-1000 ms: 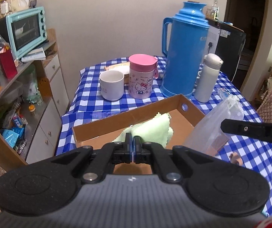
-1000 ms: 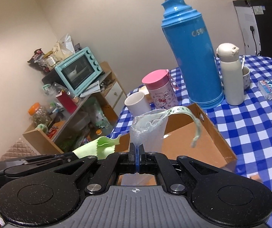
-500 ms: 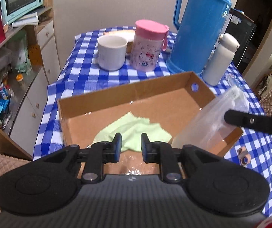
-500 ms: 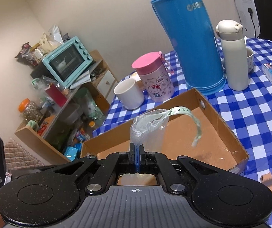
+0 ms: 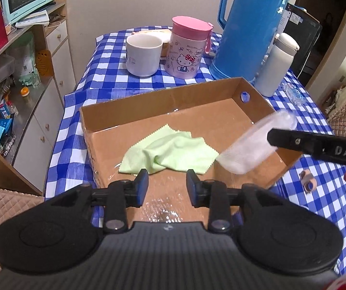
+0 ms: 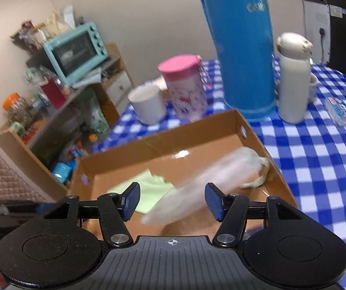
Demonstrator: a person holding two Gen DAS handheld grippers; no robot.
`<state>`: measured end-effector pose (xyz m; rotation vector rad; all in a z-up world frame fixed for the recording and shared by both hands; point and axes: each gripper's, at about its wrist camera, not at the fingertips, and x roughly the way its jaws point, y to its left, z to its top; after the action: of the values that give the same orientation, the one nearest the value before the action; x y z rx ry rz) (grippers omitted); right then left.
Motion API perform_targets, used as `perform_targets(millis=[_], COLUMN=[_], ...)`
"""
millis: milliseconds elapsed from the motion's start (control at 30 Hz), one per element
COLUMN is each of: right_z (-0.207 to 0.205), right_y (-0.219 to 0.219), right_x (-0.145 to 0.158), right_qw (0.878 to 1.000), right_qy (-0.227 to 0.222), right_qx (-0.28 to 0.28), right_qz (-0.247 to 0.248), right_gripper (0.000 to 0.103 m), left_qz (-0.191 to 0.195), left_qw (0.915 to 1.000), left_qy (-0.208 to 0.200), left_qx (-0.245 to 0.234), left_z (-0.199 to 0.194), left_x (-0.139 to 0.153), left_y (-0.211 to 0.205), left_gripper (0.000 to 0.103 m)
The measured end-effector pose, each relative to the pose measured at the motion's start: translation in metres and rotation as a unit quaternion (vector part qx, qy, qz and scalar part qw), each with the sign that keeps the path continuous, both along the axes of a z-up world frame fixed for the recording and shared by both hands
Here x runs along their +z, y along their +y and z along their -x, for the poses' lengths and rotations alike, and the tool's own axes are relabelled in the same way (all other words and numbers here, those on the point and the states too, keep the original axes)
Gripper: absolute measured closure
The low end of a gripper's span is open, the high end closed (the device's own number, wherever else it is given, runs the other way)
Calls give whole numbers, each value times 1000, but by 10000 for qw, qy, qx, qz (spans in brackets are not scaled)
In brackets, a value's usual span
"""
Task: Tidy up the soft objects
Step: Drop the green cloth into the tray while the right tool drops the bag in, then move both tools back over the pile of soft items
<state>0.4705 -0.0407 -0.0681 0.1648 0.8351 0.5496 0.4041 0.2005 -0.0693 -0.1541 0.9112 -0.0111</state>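
Nearest in the left wrist view, the left tongs (image 5: 165,184) hang released over the near end of a cardboard box (image 5: 148,101), their jaws just having spread apart with nothing between them. Just beyond their tips a light green cloth (image 5: 170,153) lies crumpled on the box floor, free of the pads. To the right of these tongs, the dark finger of the right tongs (image 5: 318,145) reaches in over the box's right wall, with a clear plastic bag (image 5: 250,149) blurred just below and ahead of it. In the right wrist view the right tongs (image 6: 171,201) also stand released, jaws just having opened wide; the bag (image 6: 211,181) appears smeared between and beyond them, apart from both pads, stretching toward the box's right wall, where a pale strap (image 6: 261,180) curls. Past the box, on the blue checked tablecloth (image 5: 115,77), stand a white mug (image 5: 144,55), a pink-lidded cup (image 5: 187,48), a tall blue flask (image 5: 248,26) and a white bottle (image 5: 275,65).
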Motion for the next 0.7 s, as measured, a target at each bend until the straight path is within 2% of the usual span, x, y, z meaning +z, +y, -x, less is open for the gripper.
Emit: perform_targets(millis=[200,700], right_z=[9,64], right_y=[-16,-56], right_x=[-9,15], right_qw=[9992,9981], right_qy=[335,313], right_qx=[-230,-524], right_qz=[-30,-50], right_gripper=[43,43], left_qz=[10,63], left_qw=[9999,9993], left_qy=[-8,-208], left_qx=[-116,-311], left_z=[10,49], left_x=[3,25], left_y=[-5,-20], left_gripper=[72,69])
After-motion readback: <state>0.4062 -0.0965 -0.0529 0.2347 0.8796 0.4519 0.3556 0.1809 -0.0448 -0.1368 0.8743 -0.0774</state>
